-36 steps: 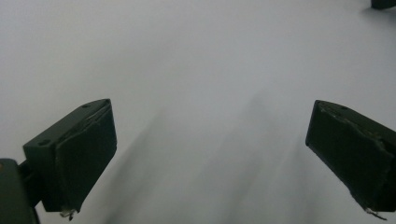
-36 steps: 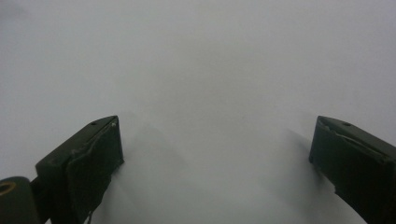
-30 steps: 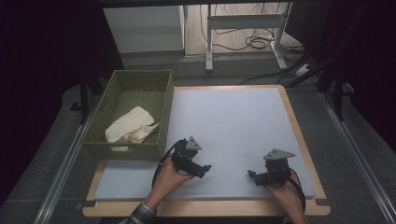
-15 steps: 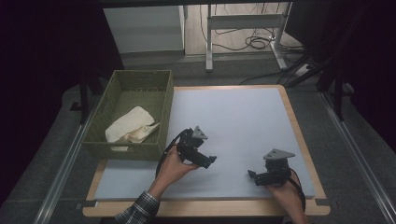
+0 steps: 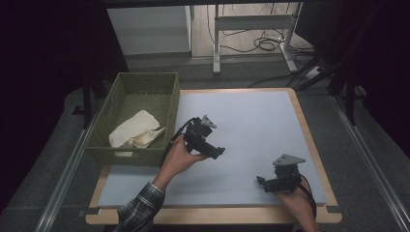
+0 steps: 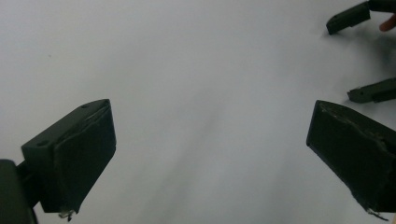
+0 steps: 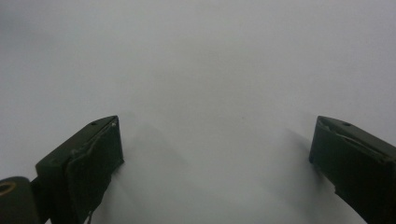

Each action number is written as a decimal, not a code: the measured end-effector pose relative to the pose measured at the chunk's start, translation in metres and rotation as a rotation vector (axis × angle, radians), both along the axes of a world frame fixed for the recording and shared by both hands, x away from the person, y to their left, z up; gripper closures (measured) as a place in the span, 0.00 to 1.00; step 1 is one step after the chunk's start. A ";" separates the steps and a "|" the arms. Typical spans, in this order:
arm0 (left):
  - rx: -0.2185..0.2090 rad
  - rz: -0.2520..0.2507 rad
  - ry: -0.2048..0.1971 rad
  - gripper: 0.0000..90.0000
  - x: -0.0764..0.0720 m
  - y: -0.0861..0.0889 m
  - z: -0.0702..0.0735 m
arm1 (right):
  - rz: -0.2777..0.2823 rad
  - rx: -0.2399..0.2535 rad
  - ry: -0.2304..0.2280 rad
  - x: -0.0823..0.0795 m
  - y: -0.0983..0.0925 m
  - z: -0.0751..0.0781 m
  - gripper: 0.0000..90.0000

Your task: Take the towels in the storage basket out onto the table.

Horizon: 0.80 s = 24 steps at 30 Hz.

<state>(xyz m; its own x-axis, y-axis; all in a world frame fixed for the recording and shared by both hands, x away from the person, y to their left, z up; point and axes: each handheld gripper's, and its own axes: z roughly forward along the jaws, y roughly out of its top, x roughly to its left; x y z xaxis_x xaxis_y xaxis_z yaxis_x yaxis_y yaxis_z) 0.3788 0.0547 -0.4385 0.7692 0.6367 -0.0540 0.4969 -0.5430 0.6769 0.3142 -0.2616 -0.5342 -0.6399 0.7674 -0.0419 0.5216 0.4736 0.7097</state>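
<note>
Seen from the high view, the left claw [image 5: 218, 152] hovers at centre frame over the pale blue mat of the table [image 5: 251, 121], jaws spread and empty, while the right claw [image 5: 261, 182] rests low at lower right, likewise empty. The nearest thing to them, a cream cloth [image 5: 133, 134], lies crumpled at the near end of the green woven basket [image 5: 145, 82] at left of frame, well apart from both claws; it looks soft, light and limp, likely best pinched at a raised fold or loose edge. In the left gripper view, both jaws stand wide apart over bare mat, the right claw [image 6: 357, 53] at upper right. In the right gripper view, the jaws gape wide with nothing between them.
</note>
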 end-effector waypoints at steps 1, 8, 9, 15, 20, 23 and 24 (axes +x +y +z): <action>0.000 0.000 0.000 0.02 0.000 0.000 0.000 | 0.000 0.000 0.000 0.000 0.000 0.000 0.03; 0.019 0.033 -0.001 0.02 0.017 0.016 0.018 | 0.000 0.000 0.000 0.000 0.000 0.000 0.03; 0.025 0.044 -0.002 0.02 0.021 0.021 0.021 | -0.001 0.001 0.000 0.000 0.000 0.000 0.03; 0.028 0.075 0.004 0.02 0.031 0.037 0.029 | -0.002 0.002 0.002 0.000 0.000 0.000 0.03; 0.016 0.104 0.015 0.03 0.039 0.055 0.036 | -0.001 0.001 0.001 0.000 0.000 0.000 0.03; 0.015 0.133 0.018 0.03 0.044 0.069 0.040 | -0.001 0.001 0.000 0.000 0.000 0.000 0.03; 0.018 0.141 0.019 0.03 0.046 0.073 0.041 | -0.001 0.001 0.000 0.000 0.000 0.000 0.03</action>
